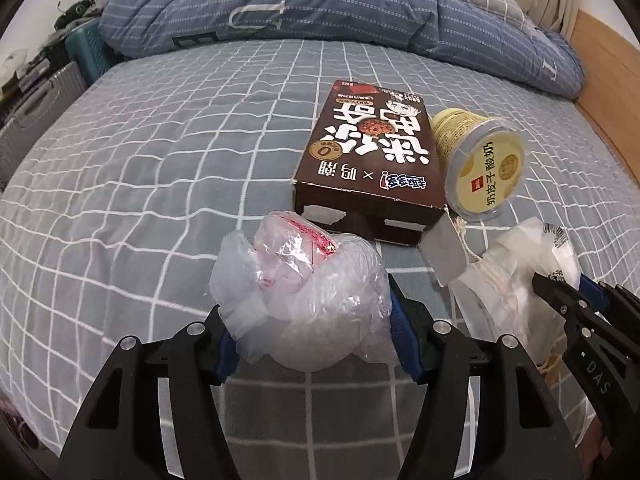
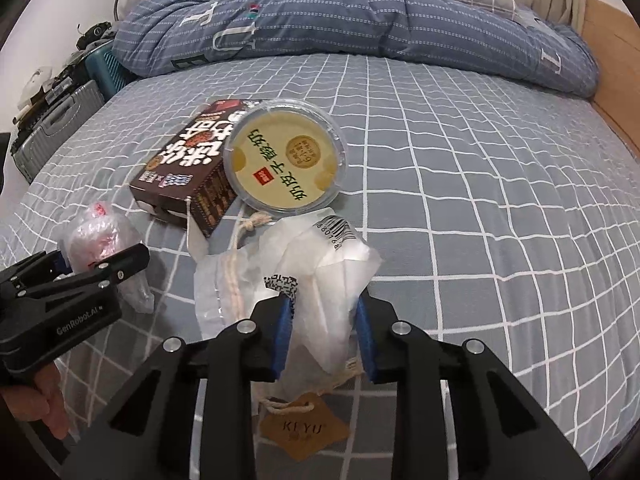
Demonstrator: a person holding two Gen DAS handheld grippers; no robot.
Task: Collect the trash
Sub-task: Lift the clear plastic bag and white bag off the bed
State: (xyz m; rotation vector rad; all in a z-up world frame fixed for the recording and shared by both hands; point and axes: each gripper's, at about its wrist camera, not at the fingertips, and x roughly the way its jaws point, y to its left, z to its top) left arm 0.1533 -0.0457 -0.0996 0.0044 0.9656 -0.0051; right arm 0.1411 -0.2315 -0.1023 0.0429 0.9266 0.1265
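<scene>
My left gripper is shut on a crumpled clear plastic bag with red print, its blue pads pressing both sides. The same left gripper and bag show at the left of the right wrist view. My right gripper is shut on a white paper wrapper with a barcode; it also appears in the left wrist view as the right gripper on the wrapper. A brown tag on string hangs below the wrapper. A brown snack box and a yellow yogurt cup lie on the bed behind.
Everything lies on a grey checked bedsheet. A bunched blue duvet runs along the far side. Suitcases stand off the left edge and a wooden bed frame borders the right. A person's hand holds the left gripper.
</scene>
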